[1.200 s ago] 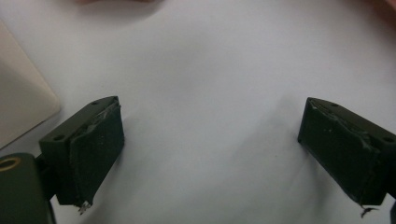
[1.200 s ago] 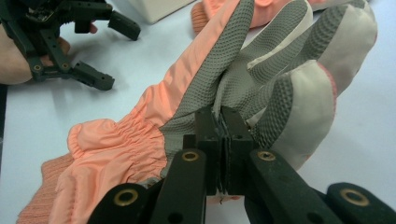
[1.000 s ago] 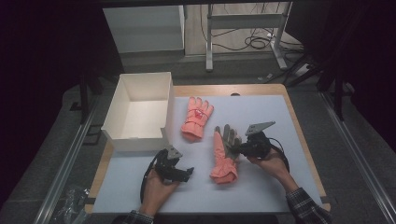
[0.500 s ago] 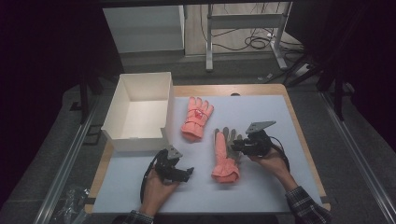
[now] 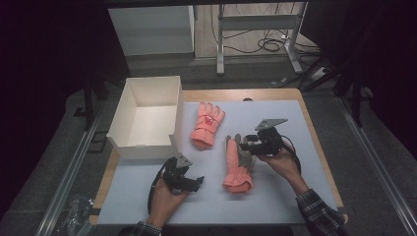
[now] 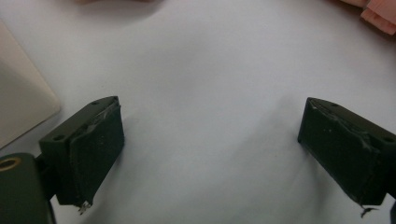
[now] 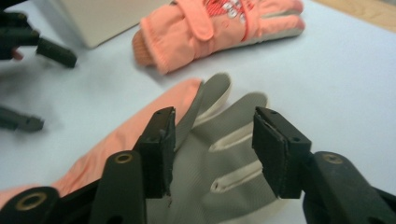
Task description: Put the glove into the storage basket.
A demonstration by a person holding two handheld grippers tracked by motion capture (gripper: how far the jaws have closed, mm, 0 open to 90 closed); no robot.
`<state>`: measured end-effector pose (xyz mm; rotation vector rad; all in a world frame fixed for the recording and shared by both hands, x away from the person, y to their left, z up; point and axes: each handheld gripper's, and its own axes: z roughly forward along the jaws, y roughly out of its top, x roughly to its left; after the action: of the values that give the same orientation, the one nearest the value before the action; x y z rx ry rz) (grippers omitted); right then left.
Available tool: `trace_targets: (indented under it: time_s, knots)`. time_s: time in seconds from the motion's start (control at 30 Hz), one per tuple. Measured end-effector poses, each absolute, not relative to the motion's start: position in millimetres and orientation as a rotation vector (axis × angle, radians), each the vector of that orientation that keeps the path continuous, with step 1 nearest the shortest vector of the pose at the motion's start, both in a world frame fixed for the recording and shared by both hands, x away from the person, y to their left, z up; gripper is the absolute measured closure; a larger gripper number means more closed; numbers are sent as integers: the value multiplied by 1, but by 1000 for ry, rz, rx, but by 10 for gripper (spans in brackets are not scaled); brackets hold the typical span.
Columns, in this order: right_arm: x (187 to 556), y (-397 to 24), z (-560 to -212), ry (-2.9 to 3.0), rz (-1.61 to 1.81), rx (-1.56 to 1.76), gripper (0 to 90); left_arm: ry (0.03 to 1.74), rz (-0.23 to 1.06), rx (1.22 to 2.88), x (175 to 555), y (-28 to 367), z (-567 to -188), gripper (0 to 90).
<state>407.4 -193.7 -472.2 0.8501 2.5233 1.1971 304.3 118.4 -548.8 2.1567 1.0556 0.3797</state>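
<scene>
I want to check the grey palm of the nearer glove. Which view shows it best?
The right gripper view: the nearer glove lies close up, grey palm and finger seams plain. The high view shows that glove whole but small. The left gripper view catches a pink bit at its top right edge, which glove unclear.

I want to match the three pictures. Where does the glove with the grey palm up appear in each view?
High view: the palm-up glove lies at centre, just left of the right gripper.
Left gripper view: a pink corner at the top right, probably its cuff.
Right gripper view: low centre, between the open jaws.
Shared landmark: white box.
</scene>
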Motion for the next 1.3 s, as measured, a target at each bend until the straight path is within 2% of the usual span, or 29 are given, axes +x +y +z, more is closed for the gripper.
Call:
trace_targets:
  time_s: [0.47, 0.77, 0.97, 1.3]
  knots:
    - [428, -167, -462, 2493, 1285, 913, 362, 1054, 383, 2157, 304, 118, -549, 70]
    - [446, -136, -459, 2515, 1254, 862, 354, 1053, 384, 2157, 304, 119, -549, 70]
    - [454, -116, -458, 2531, 1201, 808, 379, 1052, 384, 2158, 304, 119, -549, 69]
    - [478, -90, -464, 2554, 1151, 823, 503, 1053, 384, 2158, 304, 119, -549, 70]
